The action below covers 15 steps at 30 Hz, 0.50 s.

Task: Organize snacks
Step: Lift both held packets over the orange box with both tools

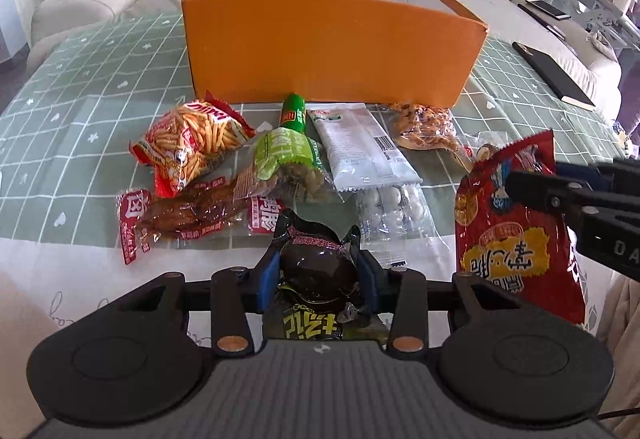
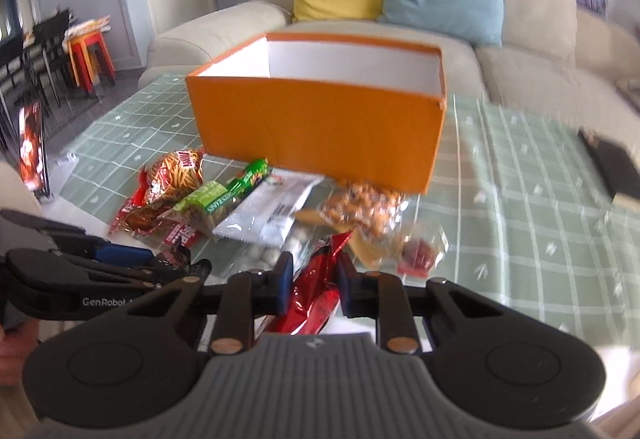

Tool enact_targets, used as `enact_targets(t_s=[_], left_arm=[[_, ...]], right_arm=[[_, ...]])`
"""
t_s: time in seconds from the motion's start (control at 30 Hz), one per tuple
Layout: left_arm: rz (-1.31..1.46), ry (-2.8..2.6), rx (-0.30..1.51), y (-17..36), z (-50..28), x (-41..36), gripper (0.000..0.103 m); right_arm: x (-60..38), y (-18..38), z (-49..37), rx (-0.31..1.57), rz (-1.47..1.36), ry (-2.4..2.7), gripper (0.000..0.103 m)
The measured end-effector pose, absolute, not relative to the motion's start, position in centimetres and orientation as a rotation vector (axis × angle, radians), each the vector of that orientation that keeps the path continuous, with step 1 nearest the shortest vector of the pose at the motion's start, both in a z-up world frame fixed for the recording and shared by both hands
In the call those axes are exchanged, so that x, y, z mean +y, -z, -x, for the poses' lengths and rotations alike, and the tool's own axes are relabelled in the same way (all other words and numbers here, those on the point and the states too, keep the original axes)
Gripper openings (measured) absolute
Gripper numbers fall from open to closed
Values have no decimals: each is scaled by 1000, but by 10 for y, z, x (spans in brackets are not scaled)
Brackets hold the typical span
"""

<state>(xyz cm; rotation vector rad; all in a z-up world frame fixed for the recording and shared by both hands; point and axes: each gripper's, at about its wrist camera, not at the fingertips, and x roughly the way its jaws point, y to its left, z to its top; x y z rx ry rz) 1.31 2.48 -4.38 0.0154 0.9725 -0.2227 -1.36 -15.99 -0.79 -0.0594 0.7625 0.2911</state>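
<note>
An open orange box [image 1: 332, 51] [image 2: 320, 119] with a white inside stands on the green checked tablecloth [image 1: 100, 79]. In front of it lie several snack packets: a red bag of sticks [image 1: 192, 143], a green packet [image 1: 280, 155], a white packet [image 1: 360, 147], a clear pack of brown meat [image 1: 188, 211] and a pastry pack [image 1: 424, 127]. My left gripper [image 1: 318, 271] is shut on a dark glossy packet [image 1: 316, 259], held just above the table. At the right, my right gripper [image 2: 312, 279] is shut on a red foil snack bag [image 2: 316, 295] [image 1: 512, 247], which hangs from its fingers.
A black notebook [image 1: 556, 75] lies on the table at the right, with a phone [image 1: 548, 7] beyond it. A beige sofa [image 2: 540, 79] with yellow and blue cushions stands behind the box. Chairs and stools [image 2: 88, 55] are far left.
</note>
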Motion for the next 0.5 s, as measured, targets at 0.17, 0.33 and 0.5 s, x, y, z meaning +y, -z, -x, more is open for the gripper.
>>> enact_targets(t_s=[0.17, 0.33, 0.5], left_arm=[[-30, 222, 998, 50, -16, 22, 47], [-13, 214, 1011, 54, -18, 26, 47], [-13, 215, 1008, 55, -18, 26, 47]], right_arm=[[-145, 19, 5, 804, 107, -297, 21], [-146, 28, -5, 857, -11, -320, 40], [-151, 43, -12, 956, -159, -340, 40]])
